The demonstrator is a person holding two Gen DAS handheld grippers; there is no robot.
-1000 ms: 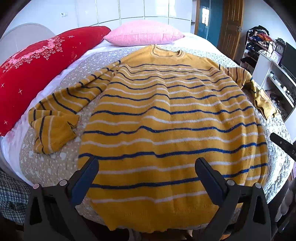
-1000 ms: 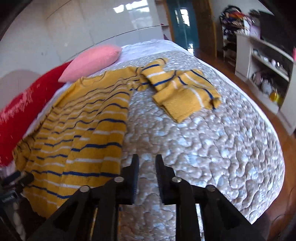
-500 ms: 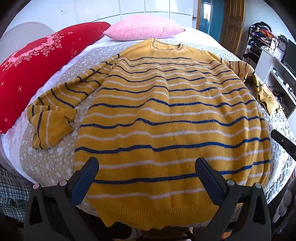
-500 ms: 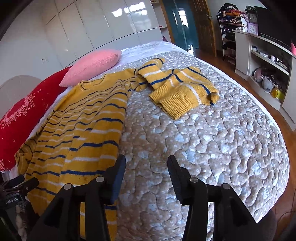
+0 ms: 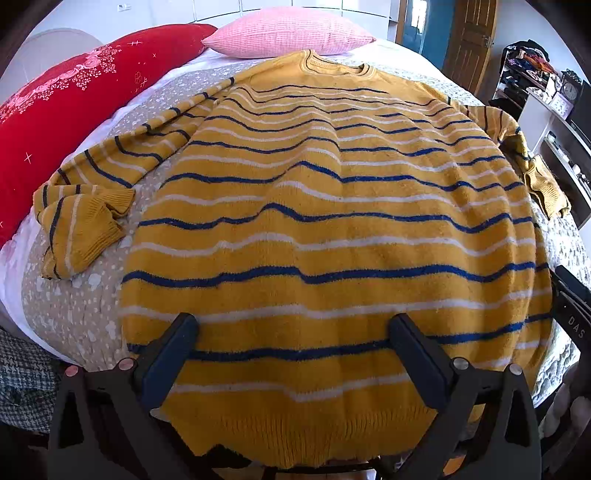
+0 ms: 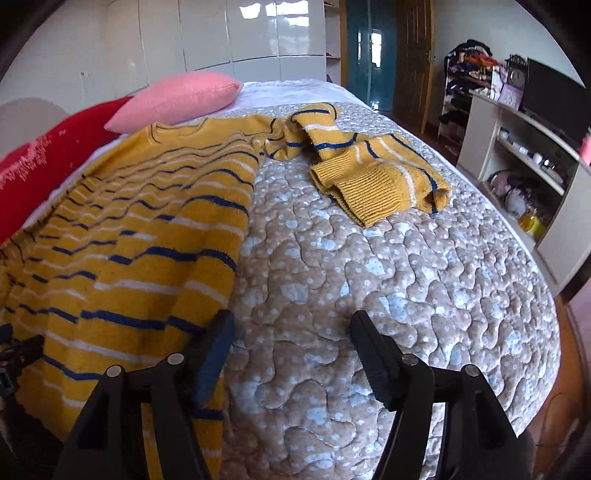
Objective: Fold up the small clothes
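A yellow sweater (image 5: 332, 229) with blue and white stripes lies flat on the bed (image 6: 406, 288), neck toward a pink pillow (image 5: 288, 31) and a red pillow (image 5: 74, 96), hem at the near edge. Its left sleeve (image 5: 85, 206) is bent back on itself over the quilt; the other sleeve (image 6: 373, 173) lies bunched on the far side. The left gripper (image 5: 293, 354) hovers over the hem, jaws wide and holding nothing. The right gripper (image 6: 291, 350) sits at the sweater's side edge, jaws wide, one finger (image 6: 214, 354) over the knit, the other over bare quilt.
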